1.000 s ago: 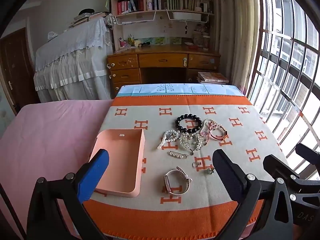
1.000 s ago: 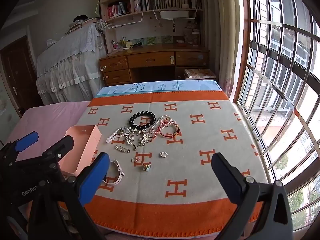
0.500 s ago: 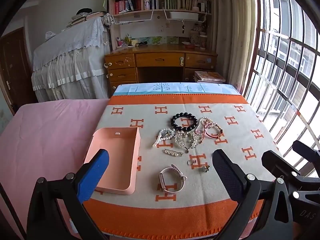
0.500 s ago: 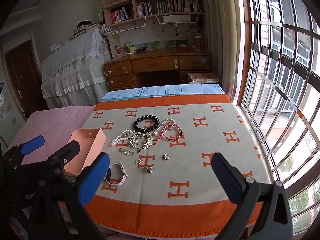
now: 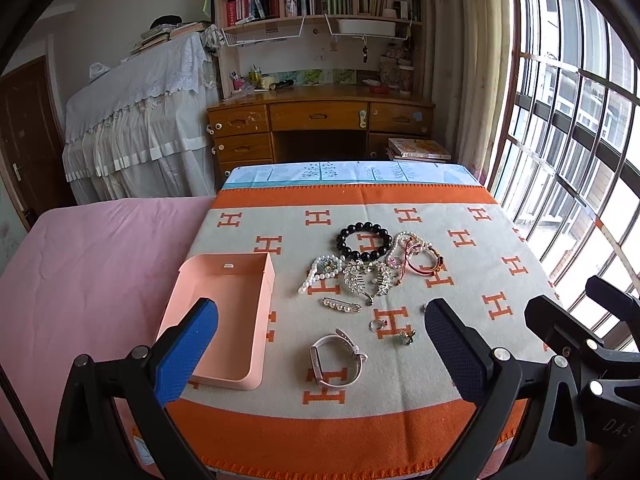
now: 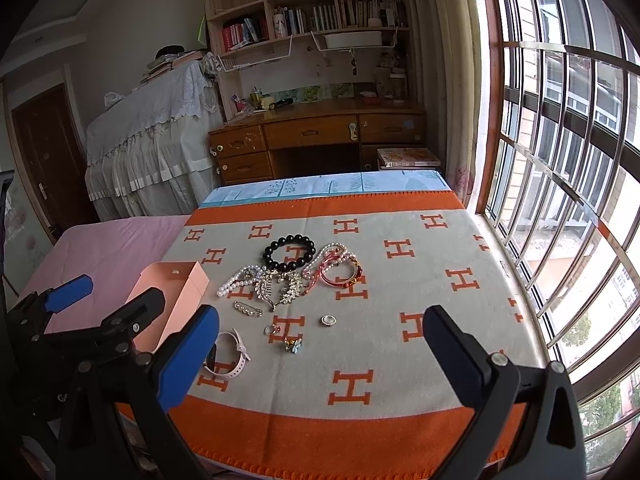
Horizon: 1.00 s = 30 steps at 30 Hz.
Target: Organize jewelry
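Note:
Jewelry lies on an orange-and-grey blanket (image 5: 472,264): a black bead bracelet (image 5: 363,241), a pearl bracelet (image 5: 320,272), rhinestone combs (image 5: 368,278), red cord bracelets (image 5: 420,258), a pearl pin (image 5: 341,305), a small ring (image 5: 377,324), an earring (image 5: 407,336) and a white watch (image 5: 335,358). An open, empty pink box (image 5: 226,312) sits left of them. My left gripper (image 5: 320,352) is open, above the blanket's near part. My right gripper (image 6: 320,360) is open, to the right, also raised; it sees the watch (image 6: 228,356) and another ring (image 6: 328,320).
A pink sheet (image 5: 92,264) covers the bed left of the blanket. A wooden desk (image 5: 320,120) with bookshelves stands behind. A barred window (image 6: 560,160) runs along the right edge. The right gripper's body (image 5: 592,344) shows at the left view's right edge.
Both grippers have drawn back and risen slightly, so the jewelry sits a little farther off in both views. Nothing on the blanket has moved. Both stay open.

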Motion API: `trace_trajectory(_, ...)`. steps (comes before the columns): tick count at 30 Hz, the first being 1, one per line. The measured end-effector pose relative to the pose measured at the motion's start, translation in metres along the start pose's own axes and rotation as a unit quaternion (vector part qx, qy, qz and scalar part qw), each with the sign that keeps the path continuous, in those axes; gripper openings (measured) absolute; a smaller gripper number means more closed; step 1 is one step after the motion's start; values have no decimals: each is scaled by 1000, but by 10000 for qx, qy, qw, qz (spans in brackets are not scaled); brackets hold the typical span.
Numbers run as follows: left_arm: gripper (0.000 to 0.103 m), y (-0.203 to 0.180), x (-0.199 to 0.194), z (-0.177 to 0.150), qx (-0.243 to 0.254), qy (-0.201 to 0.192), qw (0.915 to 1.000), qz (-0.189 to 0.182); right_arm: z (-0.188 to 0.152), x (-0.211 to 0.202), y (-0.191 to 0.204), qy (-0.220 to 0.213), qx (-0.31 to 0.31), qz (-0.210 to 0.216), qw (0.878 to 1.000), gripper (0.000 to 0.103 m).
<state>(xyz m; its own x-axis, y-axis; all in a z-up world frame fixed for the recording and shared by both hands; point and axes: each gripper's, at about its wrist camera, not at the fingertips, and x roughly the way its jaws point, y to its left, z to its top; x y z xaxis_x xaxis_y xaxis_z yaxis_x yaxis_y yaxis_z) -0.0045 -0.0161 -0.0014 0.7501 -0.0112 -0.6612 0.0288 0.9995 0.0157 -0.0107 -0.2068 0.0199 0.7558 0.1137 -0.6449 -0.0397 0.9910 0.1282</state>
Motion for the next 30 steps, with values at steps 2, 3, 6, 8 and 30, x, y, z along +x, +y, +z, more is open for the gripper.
trace_trajectory(2,102,0,0,-1,-4,3,10000,-14,0,1,-1,28,16,24,10000,102)
trace_trajectory(3,102,0,0,0,-6,8,10000,-18,0,0,-1,26,12,25,10000,102)
trace_trajectory(6,102,0,-1,-2,-16,5,10000,-42,0,-1,-1,10,0,32,10000,102)
trace_trajectory(8,102,0,-1,-3,-19,1,10000,-39,-1,-2,-1,0,-13,28,10000,102)
trace_trajectory(30,102,4,6,-6,-58,241,9997,64,0,5,0,69,-60,143,9999,102)
